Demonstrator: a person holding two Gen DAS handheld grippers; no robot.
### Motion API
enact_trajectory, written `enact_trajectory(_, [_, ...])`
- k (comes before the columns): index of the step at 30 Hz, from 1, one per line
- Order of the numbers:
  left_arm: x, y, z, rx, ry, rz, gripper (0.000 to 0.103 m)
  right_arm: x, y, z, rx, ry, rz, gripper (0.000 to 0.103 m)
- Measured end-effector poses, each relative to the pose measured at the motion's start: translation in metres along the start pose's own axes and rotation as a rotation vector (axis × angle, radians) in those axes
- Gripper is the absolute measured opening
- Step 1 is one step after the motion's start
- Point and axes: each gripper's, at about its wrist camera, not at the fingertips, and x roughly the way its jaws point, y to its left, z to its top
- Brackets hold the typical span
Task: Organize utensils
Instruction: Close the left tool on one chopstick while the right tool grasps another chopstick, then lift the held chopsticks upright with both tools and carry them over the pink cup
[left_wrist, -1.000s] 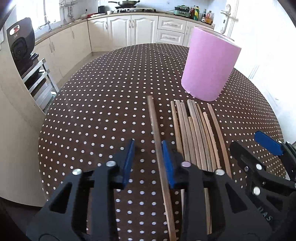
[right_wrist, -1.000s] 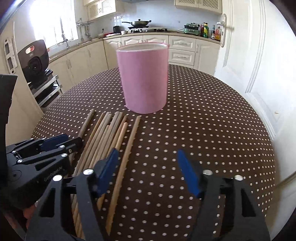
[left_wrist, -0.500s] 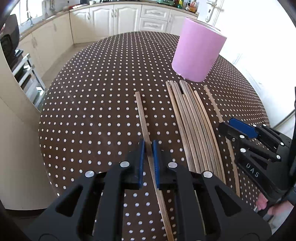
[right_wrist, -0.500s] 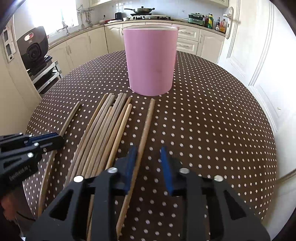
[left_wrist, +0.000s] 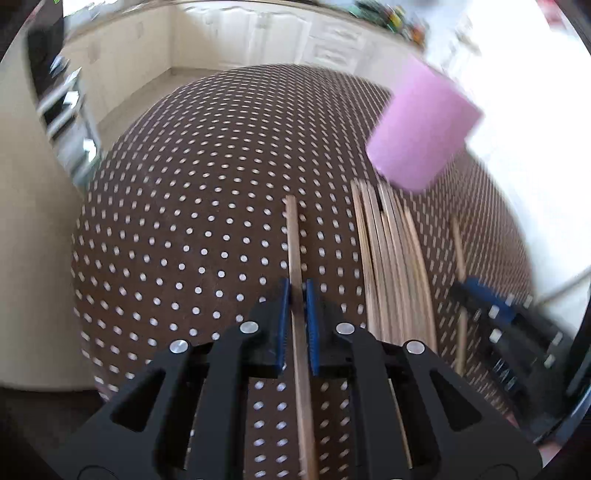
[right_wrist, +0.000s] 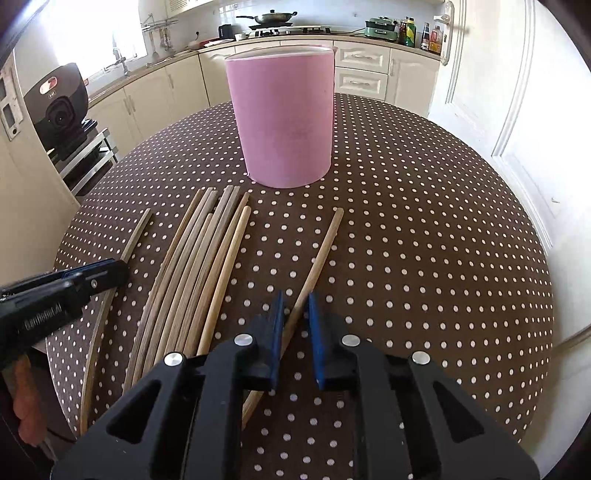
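Zero chopsticks look put away so far, so I'd call this the very start: everything lies flat on the one polka-dot table (right_wrist: 424, 240), in front of the one pink canister (right_wrist: 284, 118), whose inside I can't see. Two grippers are at work. The left gripper (left_wrist: 296, 295) is clamped on a lone chopstick (left_wrist: 293, 240) off to the left of the canister. The right gripper (right_wrist: 295, 306) has just been closing around the outer chopstick (right_wrist: 325, 243) right in front of the canister, but there's a sliver of gap at one pad, so I'd say it's not pinched yet. Between those two lies the main bundle (right_wrist: 199, 277), roughly eight overlapping sticks, making about ten in all. All of them need dropping in.
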Motion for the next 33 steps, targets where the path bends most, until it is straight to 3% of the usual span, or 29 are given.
enact_trajectory(1, [0.0, 0.006, -0.002, -0.04, -0.024, -0.02, 0.007, 0.0, 0.0, 0.0, -0.001, -0.002, 0.005, 0.014])
enact_trajectory(5, [-0.002, 0.011, -0.008, -0.046, -0.073, -0.058, 0.007, -0.001, -0.005, -0.003, 0.011, -0.02, 0.036, 0.009])
enact_trajectory(10, [-0.004, 0.006, -0.01, -0.012, -0.1, -0.034, 0.007, -0.006, -0.014, -0.007, 0.075, -0.037, 0.158, 0.006])
enact_trajectory(15, [-0.01, 0.006, -0.014, -0.013, -0.109, -0.049, 0.007, -0.011, -0.006, -0.009, 0.077, -0.072, 0.196, 0.004])
enact_trajectory(24, [-0.015, 0.005, -0.013, -0.024, -0.101, 0.011, 0.007, -0.034, -0.011, -0.007, 0.091, -0.15, 0.224, 0.004])
enact_trajectory(33, [-0.045, -0.01, -0.01, 0.019, -0.201, -0.026, 0.007, -0.058, -0.017, -0.002, 0.089, -0.237, 0.256, 0.004])
